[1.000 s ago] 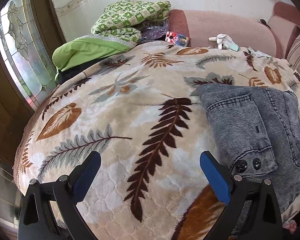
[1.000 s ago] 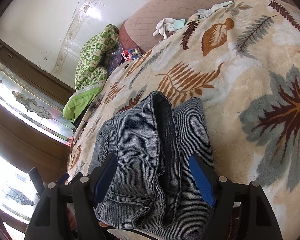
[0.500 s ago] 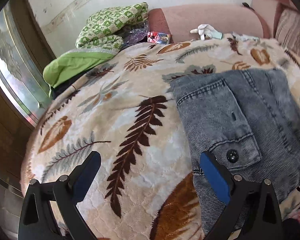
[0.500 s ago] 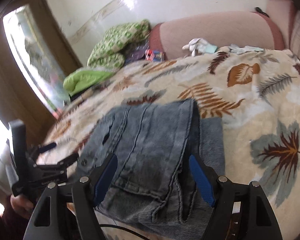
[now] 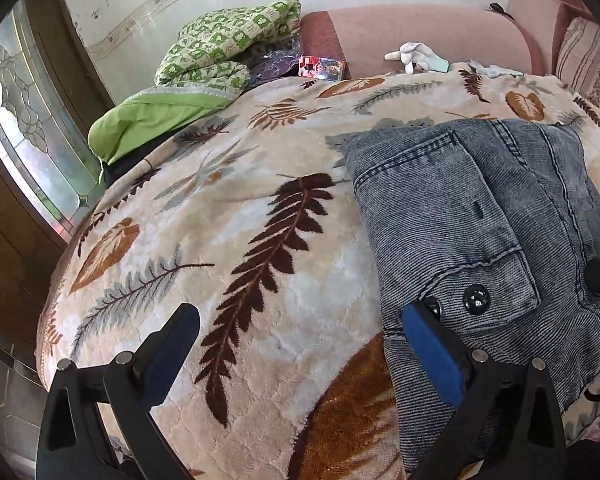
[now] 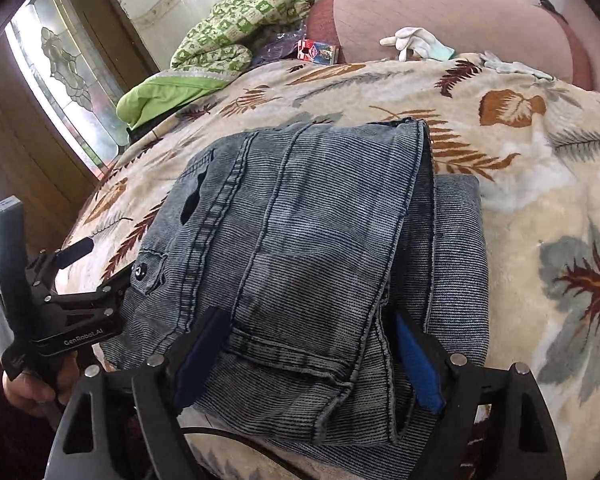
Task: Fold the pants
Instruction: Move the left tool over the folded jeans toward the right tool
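The pants (image 6: 300,240) are seen as ribbed, faded denim cloth with glossy black buttons (image 5: 476,300). A plush, matt fleece blanket (image 5: 220,240) is spread beneath. At ten o'clock, textured glass (image 5: 24,120) is framed by wood.

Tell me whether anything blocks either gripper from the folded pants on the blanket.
Nothing visible does. The pants already lie under the right gripper, whose jaws are opening astride them; the left gripper sits open at their edge.

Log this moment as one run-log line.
pants: folded on blanket | left gripper: open, beside pants | right gripper: opening, pants edge between jaws
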Demonstrator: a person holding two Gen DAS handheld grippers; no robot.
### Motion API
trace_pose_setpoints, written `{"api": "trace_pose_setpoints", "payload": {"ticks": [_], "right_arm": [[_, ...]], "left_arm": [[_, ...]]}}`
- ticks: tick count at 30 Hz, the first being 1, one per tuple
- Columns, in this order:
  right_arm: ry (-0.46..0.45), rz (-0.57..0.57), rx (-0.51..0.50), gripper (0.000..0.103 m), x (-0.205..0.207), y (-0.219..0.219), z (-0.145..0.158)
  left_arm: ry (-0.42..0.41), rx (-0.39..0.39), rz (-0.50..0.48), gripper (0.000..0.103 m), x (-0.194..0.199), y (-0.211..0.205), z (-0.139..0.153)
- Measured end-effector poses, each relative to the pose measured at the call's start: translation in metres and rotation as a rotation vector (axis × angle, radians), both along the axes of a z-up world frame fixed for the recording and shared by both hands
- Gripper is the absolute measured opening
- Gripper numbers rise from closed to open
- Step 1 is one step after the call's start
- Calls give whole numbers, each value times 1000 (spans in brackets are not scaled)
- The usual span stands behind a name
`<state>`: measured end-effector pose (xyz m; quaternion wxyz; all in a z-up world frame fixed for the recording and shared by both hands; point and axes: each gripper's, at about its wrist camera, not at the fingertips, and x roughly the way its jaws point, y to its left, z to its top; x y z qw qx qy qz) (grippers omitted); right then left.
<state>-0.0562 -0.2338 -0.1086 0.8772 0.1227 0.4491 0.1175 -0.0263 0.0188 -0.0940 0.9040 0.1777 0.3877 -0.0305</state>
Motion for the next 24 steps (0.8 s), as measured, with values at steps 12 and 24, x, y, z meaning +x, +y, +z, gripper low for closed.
{"api": "trace_pose_setpoints", "payload": {"ticks": [12, 24], "right_arm": [[0, -15, 49, 85, -5, -6, 7], [-168, -214, 208, 85, -20, -50, 34]], "left_arm": [[55, 46, 12, 101, 0, 0, 14], [-37, 2, -80, 101, 43, -36, 61]]}}
